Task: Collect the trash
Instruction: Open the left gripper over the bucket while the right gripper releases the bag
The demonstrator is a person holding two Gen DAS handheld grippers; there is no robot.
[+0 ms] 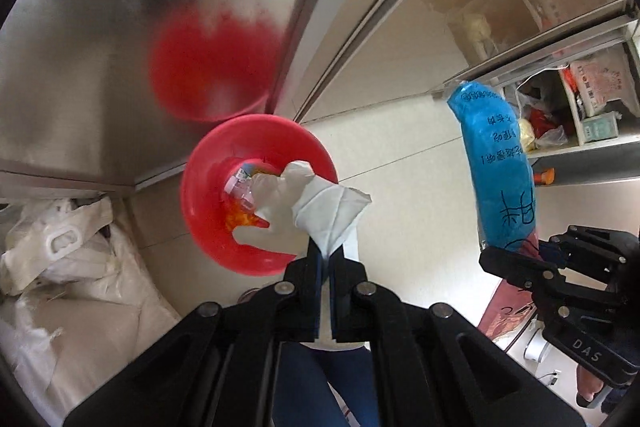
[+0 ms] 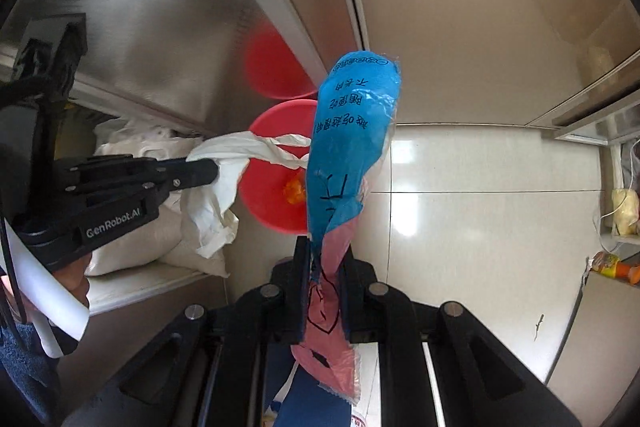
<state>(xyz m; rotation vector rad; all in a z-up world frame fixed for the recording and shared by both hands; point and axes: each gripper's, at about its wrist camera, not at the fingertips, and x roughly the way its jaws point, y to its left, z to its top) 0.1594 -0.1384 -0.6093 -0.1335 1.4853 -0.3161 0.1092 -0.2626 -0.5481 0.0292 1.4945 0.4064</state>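
Right gripper [image 2: 325, 259] bottom centre, jaws clamped on blue-and-pink plastic wrapper [image 2: 352, 131], black print on it, wrapper sticking up mid-frame. Left gripper [image 2: 214, 169] mid-left, jaws pinched on crumpled white tissue [image 2: 216, 203]. Red bin [image 2: 266, 191] behind wrapper, centre, orange scrap inside. Bin's blurred reflection on steel panel [image 2: 160, 27], upper left. White sacks [image 2: 136, 243] lower left. Glossy tile floor [image 2: 480, 207] right.
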